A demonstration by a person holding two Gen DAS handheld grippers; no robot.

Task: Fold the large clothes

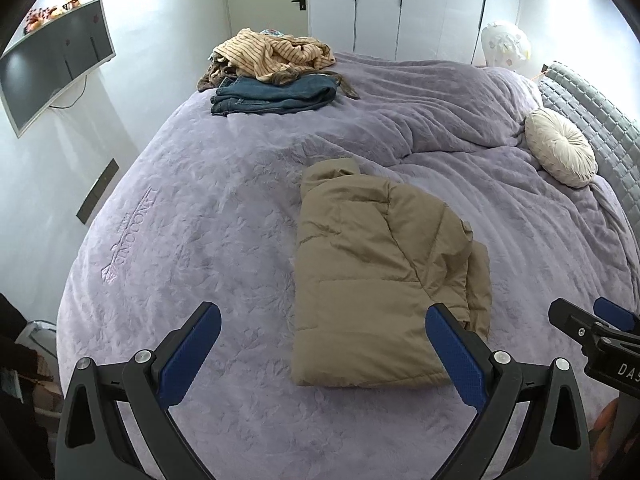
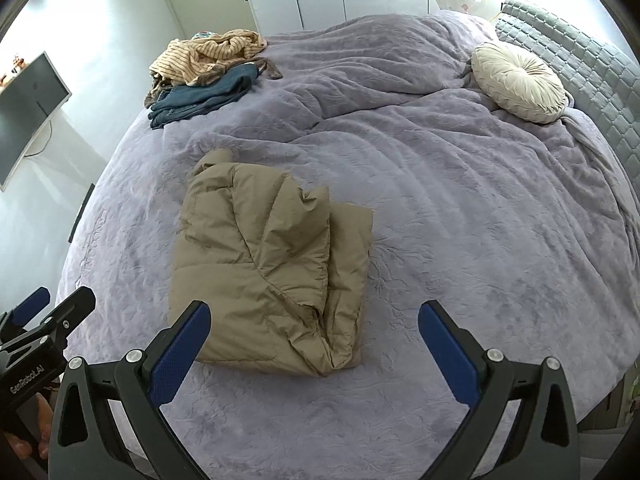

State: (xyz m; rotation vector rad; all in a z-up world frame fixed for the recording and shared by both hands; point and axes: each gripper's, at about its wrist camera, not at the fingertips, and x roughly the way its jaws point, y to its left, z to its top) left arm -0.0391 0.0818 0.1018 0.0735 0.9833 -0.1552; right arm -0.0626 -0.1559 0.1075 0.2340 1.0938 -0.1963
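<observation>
Both our left tongs [image 1: 322, 330] and right tongs [image 2: 314, 328] gape empty above the folded khaki puffer jacket [image 2: 264, 276] on the bed [image 2: 460, 240]; puffy filling could spring its loose right layers apart.

We see a bed covered by a lavender plush blanket [image 1: 224, 208], embossed with a leaf pattern and lettering near its left edge. On the near part lies a khaki puffer jacket [image 1: 372, 264], folded into a compact rectangle. At the far left corner we find folded blue jeans [image 1: 276, 98], with a rumpled striped garment [image 1: 272, 54] lying partly on them. A round cream cushion [image 1: 560, 152] rests on the blanket toward the right, just beside the grey quilted headboard [image 1: 600, 120].
</observation>
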